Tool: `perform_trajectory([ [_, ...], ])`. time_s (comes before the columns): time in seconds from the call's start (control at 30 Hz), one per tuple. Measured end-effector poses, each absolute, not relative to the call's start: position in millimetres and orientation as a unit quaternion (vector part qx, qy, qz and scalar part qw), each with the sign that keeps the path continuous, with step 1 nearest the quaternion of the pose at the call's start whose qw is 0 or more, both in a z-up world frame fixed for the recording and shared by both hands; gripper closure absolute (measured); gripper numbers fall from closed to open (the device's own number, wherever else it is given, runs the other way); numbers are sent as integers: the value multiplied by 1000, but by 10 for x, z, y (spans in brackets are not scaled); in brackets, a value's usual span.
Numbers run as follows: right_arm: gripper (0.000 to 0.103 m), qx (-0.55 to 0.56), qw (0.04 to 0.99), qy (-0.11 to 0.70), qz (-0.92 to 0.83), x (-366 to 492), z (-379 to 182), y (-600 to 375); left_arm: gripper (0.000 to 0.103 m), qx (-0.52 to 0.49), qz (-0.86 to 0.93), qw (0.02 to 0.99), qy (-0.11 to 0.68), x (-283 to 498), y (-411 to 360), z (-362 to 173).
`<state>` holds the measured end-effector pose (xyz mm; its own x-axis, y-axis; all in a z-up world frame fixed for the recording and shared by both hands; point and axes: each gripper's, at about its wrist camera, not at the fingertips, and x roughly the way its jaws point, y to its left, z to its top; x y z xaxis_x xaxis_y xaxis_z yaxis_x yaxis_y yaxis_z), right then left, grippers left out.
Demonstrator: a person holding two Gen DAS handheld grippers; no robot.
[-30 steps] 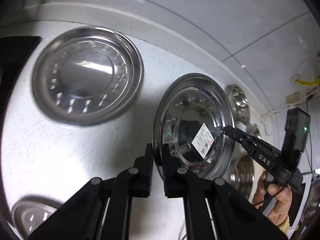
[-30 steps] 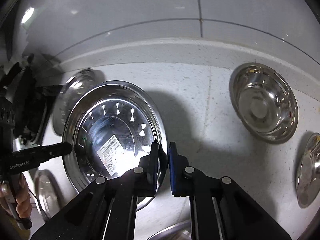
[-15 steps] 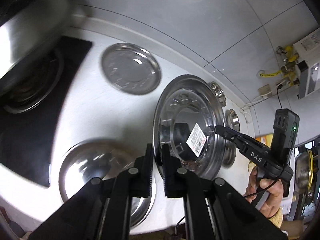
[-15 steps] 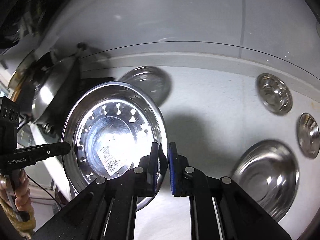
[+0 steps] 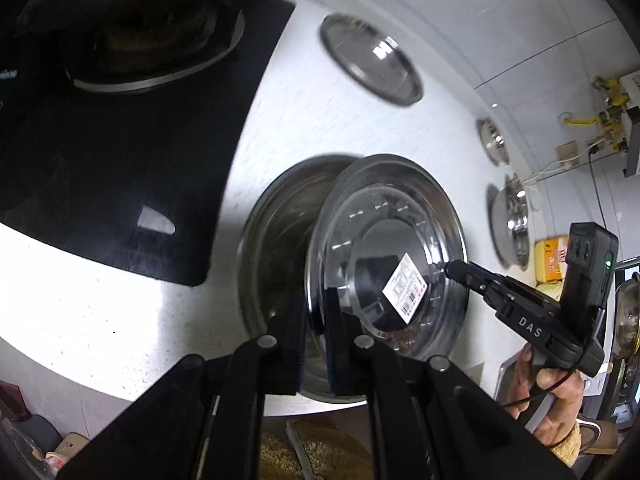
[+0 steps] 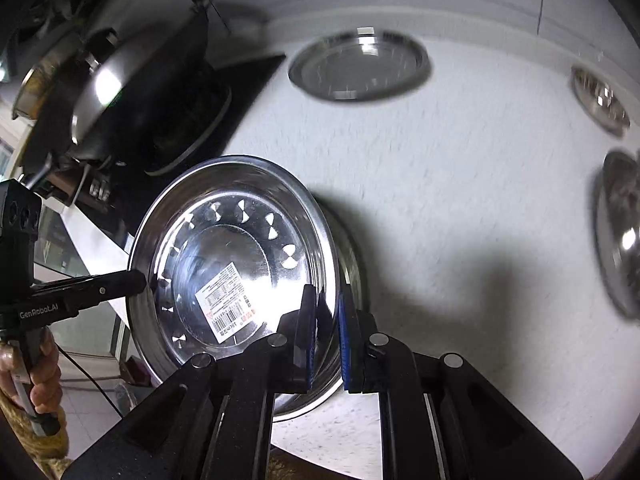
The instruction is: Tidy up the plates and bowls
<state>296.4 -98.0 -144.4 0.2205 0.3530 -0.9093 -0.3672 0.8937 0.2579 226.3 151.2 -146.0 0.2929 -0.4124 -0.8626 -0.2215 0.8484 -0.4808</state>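
Nearest the lens in the left wrist view, the left gripper (image 5: 316, 336) is clamped on the near rim of a stainless steel plate (image 5: 384, 256), one finger on either side of the edge. In the right wrist view, the right gripper (image 6: 326, 336) pinches the opposite rim of the same plate (image 6: 236, 260) in the same way, so the plate hangs tilted between the two tools above the white countertop (image 6: 460, 208). A white barcode sticker (image 6: 226, 300) sits on the plate's flat centre.

Just behind and beneath the held plate lies a large steel bowl (image 5: 276, 240) on the counter; the plate's rim overlaps it, though whether the two touch is hard to tell through the blur.

To the left, a black stove top (image 5: 120, 152) carries a burner ring (image 5: 156, 52), and the right wrist view shows a steel wok (image 6: 132, 88) resting there.

Farther back, a second plate (image 5: 372, 60) lies flat near the wall. Along the right, small bowls (image 5: 494, 142) and (image 5: 512, 224) stand well apart from one another on the counter.
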Motion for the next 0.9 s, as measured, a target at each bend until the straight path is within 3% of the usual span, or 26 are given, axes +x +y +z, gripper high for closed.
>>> perform_trajectory([
  [0.27,93,-3,780,596,194,2825,-1724,-918,96,-251,-63,755,602,2263,1522,-1681],
  [0.77,93,-10,796,581,167,2809,-1674,-813,96,-227,-61,772,590,2299,1553,-1622],
  [0.83,88,-11,800,576,165,2803,-1633,-818,92,-227,-66,777,583,2296,1572,-1579],
  [0.9,75,-15,807,568,161,2793,-1572,-822,91,-225,-64,783,577,2291,1596,-1519],
])
